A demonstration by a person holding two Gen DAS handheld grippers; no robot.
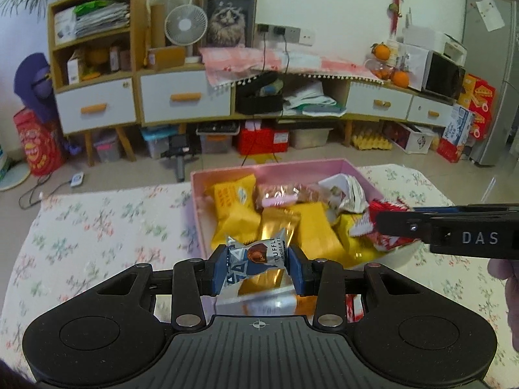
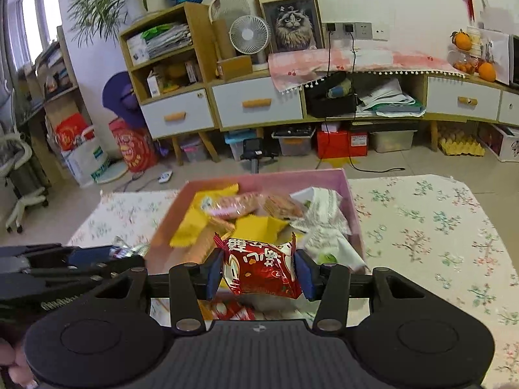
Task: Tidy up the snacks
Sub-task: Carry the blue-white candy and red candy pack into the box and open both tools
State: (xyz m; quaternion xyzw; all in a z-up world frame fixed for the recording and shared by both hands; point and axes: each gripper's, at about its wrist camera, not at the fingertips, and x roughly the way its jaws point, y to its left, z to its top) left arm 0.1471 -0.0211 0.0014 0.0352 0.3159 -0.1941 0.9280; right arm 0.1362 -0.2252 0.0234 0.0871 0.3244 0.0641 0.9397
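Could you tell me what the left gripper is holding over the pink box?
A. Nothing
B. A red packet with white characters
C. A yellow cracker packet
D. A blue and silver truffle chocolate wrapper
D: the left gripper pinches the blue and silver truffle chocolate wrapper between its pads, above the pink box.

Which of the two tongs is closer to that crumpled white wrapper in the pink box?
Right. The right tongs, holding a red packet, sit beside the white wrapper; the left tongs are further off.
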